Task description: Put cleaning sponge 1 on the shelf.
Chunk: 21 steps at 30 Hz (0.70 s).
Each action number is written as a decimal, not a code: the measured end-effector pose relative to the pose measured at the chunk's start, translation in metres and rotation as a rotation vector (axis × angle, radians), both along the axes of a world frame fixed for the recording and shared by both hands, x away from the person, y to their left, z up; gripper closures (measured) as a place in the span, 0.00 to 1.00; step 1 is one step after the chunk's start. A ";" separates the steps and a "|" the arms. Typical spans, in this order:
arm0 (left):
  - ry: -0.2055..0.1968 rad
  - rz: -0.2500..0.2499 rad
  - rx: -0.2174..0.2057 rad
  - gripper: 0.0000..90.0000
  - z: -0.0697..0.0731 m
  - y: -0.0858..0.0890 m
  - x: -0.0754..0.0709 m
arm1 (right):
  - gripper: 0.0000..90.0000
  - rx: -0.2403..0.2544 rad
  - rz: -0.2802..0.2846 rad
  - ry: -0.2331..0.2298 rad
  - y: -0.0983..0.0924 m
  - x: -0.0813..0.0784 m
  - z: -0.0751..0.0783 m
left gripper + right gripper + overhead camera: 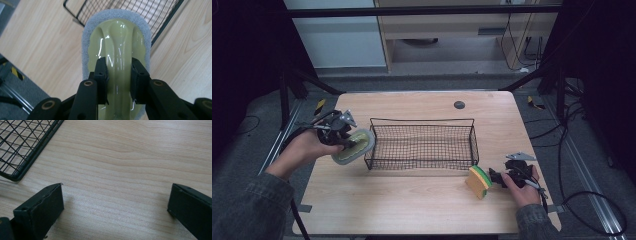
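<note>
A scrubber [354,146] with a glossy yellow-green handle and a grey pad rim hangs tilted above the table's left side, just left of the black wire basket [422,120]. My left gripper [348,142] is shut on its handle. In the left gripper view the fingers [101,75] press the handle's ridge of the scrubber [117,40] from both sides, with the basket [160,15] beyond it. A yellow, green and orange sponge [478,181] stands on edge near the front right. My right gripper [496,177] rests just right of it, open [115,192], with bare wood between its fingers.
The wooden table [412,205] has free room in front of the basket. A dark round grommet [459,104] sits near the far edge. The basket's corner [22,150] shows at the upper left of the right gripper view. Cables trail off the table's right side.
</note>
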State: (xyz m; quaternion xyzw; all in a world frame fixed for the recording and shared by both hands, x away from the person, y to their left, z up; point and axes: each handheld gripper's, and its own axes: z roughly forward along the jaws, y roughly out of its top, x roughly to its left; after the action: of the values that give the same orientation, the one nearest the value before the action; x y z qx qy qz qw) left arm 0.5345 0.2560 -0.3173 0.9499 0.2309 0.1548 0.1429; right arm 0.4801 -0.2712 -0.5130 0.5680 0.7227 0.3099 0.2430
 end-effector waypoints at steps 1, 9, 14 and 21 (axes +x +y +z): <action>-0.003 -0.011 0.002 0.78 0.002 -0.003 0.002 | 0.00 -0.002 0.000 0.001 0.000 0.000 0.000; -0.033 -0.086 0.004 0.78 0.013 -0.021 0.023 | 0.00 -0.006 0.000 -0.001 0.000 0.000 0.000; -0.043 -0.115 0.003 0.78 0.012 -0.031 0.031 | 0.00 -0.006 -0.015 0.000 0.002 0.003 0.000; -0.073 -0.148 0.038 0.78 0.016 -0.050 0.034 | 0.00 -0.006 -0.014 -0.001 0.002 0.002 0.000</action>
State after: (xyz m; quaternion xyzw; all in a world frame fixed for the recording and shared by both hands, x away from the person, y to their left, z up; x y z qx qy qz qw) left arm 0.5685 0.2055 -0.3014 0.9606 0.1515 0.1828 0.1443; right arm 0.4825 -0.2693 -0.5133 0.5721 0.7196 0.3062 0.2472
